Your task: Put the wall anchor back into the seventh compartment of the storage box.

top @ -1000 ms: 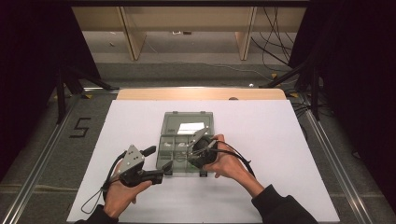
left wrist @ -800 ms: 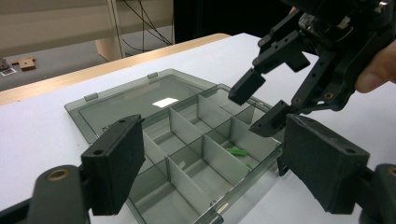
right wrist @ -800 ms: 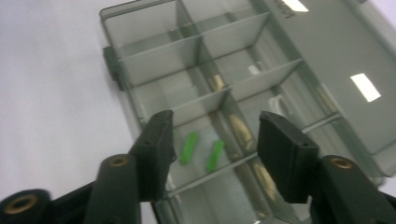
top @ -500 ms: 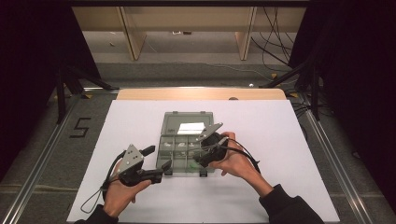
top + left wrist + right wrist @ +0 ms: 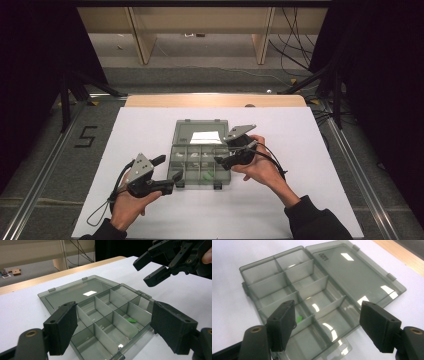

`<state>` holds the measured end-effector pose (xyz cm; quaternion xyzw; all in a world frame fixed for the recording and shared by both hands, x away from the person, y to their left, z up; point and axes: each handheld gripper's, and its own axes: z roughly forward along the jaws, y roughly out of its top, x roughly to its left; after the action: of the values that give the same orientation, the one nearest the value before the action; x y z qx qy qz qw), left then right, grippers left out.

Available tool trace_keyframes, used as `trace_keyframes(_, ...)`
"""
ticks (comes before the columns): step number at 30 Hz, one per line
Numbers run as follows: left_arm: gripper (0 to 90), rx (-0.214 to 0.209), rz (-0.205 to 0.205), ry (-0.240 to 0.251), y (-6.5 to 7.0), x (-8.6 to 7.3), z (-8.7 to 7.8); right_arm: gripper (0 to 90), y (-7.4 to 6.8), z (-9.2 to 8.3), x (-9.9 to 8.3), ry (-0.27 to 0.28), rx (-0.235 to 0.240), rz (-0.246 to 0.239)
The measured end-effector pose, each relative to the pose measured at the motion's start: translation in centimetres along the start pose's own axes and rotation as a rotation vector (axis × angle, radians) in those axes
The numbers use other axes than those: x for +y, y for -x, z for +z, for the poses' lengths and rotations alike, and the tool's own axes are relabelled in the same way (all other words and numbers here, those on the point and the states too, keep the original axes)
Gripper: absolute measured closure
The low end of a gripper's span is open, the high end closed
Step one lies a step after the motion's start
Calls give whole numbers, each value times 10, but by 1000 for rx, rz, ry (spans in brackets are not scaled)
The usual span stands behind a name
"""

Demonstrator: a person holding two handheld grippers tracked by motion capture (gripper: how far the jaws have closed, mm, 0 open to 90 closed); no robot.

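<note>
A smoky grey compartment box lies open on the white sheet, its lid folded flat behind it. A small green piece rests in a front compartment; it is also in the left gripper view and the right gripper view. My right gripper hovers over the box's right side. Its jaws have just been opening, and nothing is between them. My left gripper stands open at the box's front left corner, empty. From the left gripper view, the right gripper hangs at top right.
The white sheet covers the table, with a wooden strip along its far edge. Metal rails run down both sides. A "5" mark is on the floor at the left. Wooden shelf legs and cables stand beyond the table.
My right gripper has lifted off the box's front middle and drawn to the right, its jaws spreading wider. The left gripper has stayed put.
</note>
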<state>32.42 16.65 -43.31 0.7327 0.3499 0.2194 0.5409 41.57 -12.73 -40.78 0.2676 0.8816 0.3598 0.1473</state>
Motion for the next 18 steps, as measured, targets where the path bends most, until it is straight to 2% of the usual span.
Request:
trace_keyframes(1,205,-1,13,-5,-1,0,0,294,2,-1,0,6,-2,8)
trace_keyframes(2,205,-4,-1,0,-1,0,1,291,4,-3,-1,-1,-4,9)
trace_keyframes(4,207,1,-3,-13,-2,-1,2,289,8,-3,-2,18,-12,24)
trace_keyframes(6,208,-1,22,-15,-3,0,3,287,13,-5,-4,19,-20,40)
trace_keyframes(8,208,7,13,-16,-3,0,4,287,17,-3,-6,36,-35,54)
trace_keyframes(9,208,8,27,-17,-4,0,4,284,19,-4,-7,40,-31,73)
trace_keyframes(10,208,12,25,-19,-4,0,4,281,21,-5,-7,24,-26,76)
trace_keyframes(11,208,6,23,-14,-4,0,5,279,23,-4,-9,46,-43,78)
trace_keyframes(13,208,16,26,-25,-4,0,5,279,25,-7,-9,23,-35,98)
trace_keyframes(14,208,16,24,-25,-4,0,5,278,26,-5,-11,45,-53,100)
trace_keyframes(15,207,21,33,-30,-5,0,5,278,29,-7,-11,31,-53,96)
trace_keyframes(17,208,12,25,-25,-5,-1,7,275,32,-7,-12,28,-66,105)
trace_keyframes(18,208,14,34,-34,-5,-1,7,274,33,-7,-13,25,-69,123)
